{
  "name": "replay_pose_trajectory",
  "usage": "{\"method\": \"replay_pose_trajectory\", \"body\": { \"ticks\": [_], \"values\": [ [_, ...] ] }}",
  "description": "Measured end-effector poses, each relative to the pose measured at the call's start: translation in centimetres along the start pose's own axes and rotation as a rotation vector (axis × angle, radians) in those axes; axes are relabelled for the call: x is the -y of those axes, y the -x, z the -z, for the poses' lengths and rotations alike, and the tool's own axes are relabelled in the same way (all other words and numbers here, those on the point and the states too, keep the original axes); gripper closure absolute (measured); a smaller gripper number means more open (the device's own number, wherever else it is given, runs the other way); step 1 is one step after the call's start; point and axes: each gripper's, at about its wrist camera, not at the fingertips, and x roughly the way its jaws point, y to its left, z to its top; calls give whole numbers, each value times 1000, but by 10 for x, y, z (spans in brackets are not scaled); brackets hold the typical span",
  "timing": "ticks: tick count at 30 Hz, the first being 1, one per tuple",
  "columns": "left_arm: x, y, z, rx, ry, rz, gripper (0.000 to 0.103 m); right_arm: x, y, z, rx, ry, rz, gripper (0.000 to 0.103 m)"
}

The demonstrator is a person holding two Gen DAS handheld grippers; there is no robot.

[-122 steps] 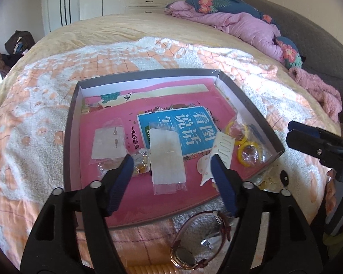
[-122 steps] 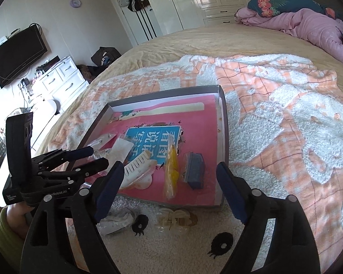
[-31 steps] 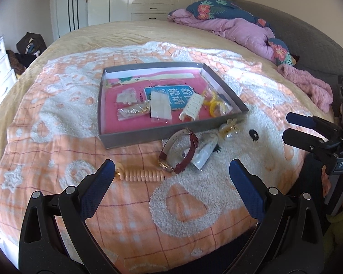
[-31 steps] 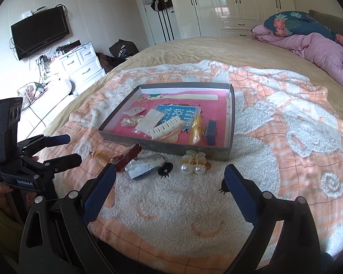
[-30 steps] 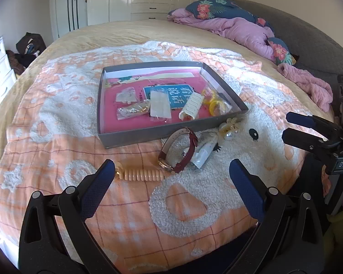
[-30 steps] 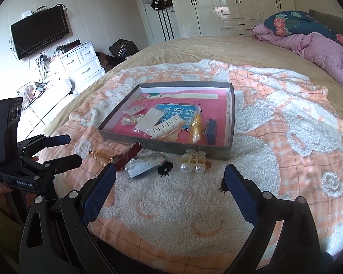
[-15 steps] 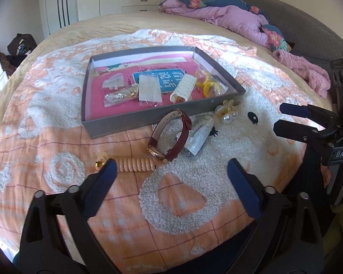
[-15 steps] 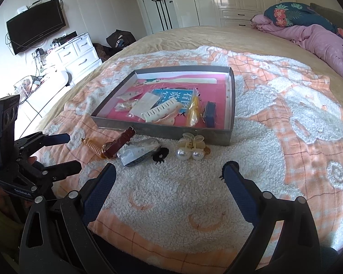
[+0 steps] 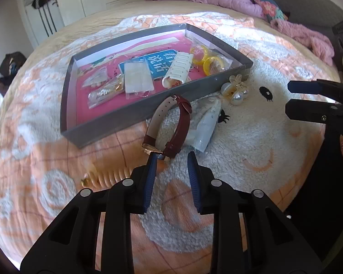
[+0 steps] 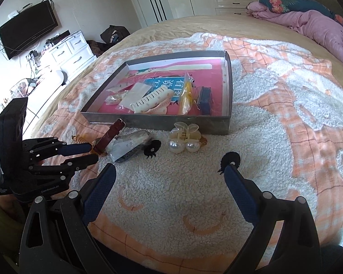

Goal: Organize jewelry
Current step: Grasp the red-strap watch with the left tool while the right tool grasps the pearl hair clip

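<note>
Two views | left gripper [image 9: 171, 159] fingers narrowed at watch [image 9: 169, 123] – unpinched | right gripper [image 10: 169, 171] spread wide | blue box [image 10: 204, 100] right-view only

White Chinese characters stand on the blue panel [image 9: 156, 62] of the pink book cover lying in the grey box [image 9: 130, 111], at upper centre of the left wrist view; "看图说话" can be made out, partly covered by a clear packet and a cream hair clip. The same panel [image 10: 169, 84] shows in the right wrist view, its characters only partly readable. Small pale lettering runs along the black body of the left gripper [image 10: 49, 190] at lower left of that view, too blurred to read with certainty.
</note>
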Motion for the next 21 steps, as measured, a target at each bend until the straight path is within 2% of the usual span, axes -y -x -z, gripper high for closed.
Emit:
{"method": "replay_pose_trajectory", "body": {
  "ticks": [7,9,13,18,21],
  "values": [
    [-7,-8,-13,-4,-17,-42,81,5,-15,-5,-25,-6,6,8],
    [-13,-12,-17,-11,8,-17,81,7,-21,-7,-33,-11,9,8],
    [-20,-21,-21,-20,33,-31,81,11,-37,-13,-49,-22,30,8],
    [-26,-24,-25,-4,56,-11,81,17,-53,-17,-69,-51,27,8],
    [-28,-27,-28,3,64,-7,85,17,-61,-20,-77,-58,22,9]
  ]
}}
